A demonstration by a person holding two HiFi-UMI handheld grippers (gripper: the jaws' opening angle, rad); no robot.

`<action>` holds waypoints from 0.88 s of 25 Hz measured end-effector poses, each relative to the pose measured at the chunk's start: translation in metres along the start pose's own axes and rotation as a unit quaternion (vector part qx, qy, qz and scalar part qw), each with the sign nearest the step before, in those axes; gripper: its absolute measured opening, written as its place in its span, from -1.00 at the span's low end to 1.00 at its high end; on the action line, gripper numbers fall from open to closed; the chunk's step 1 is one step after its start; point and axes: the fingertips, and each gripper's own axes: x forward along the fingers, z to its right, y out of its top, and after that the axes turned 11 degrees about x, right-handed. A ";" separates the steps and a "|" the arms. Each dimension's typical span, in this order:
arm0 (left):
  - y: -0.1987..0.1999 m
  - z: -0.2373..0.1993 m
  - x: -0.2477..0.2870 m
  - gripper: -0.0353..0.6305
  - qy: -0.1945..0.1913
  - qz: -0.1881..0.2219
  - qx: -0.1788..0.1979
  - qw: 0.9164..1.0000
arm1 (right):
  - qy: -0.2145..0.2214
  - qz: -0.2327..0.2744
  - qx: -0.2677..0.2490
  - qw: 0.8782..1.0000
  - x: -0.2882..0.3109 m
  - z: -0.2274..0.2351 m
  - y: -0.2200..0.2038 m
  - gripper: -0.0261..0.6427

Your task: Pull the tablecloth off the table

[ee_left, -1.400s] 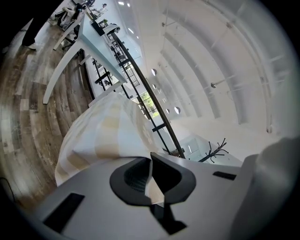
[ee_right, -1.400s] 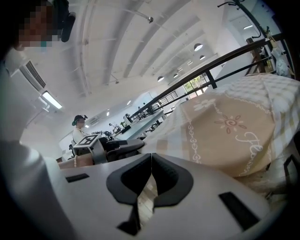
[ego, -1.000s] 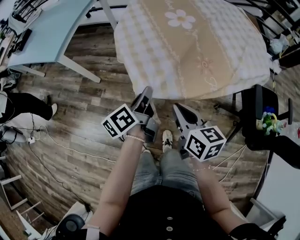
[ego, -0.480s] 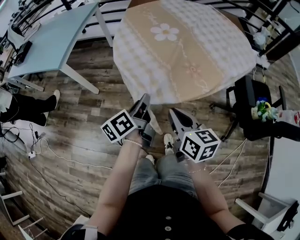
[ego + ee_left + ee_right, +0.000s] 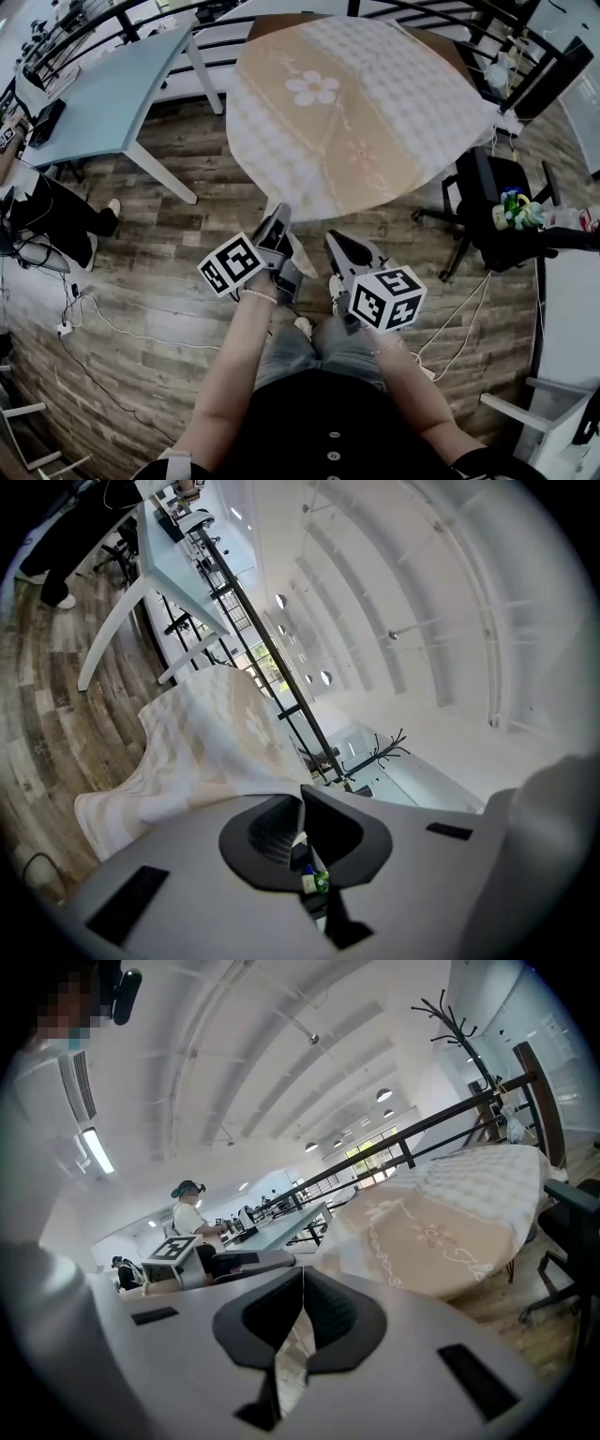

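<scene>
Wood floor (image 5: 141, 244); 1 tablecloth (image 5: 356, 122), hem in shut jaws of L gripper (image 5: 279, 217) + R gripper (image 5: 334, 240)

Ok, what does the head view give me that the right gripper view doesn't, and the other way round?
Only the head view: the right gripper from outside, marker cube and all, the person's legs, and white cables on the floor.
Only the right gripper view: the coat stand, a ceiling light, and a person in a cap at a desk.
Both: the tablecloth, the light blue table, the black railing and the left gripper.
</scene>
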 end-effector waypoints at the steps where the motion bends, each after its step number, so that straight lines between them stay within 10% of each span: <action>1: -0.001 0.001 -0.005 -0.85 -0.002 -0.001 0.001 1.000 | -0.001 0.002 0.000 1.000 -0.003 -0.003 -0.003 -0.84; 22: -0.022 -0.027 -0.068 -0.85 0.015 -0.047 -0.008 0.999 | -0.010 0.021 -0.013 1.000 -0.012 -0.037 -0.020 -0.84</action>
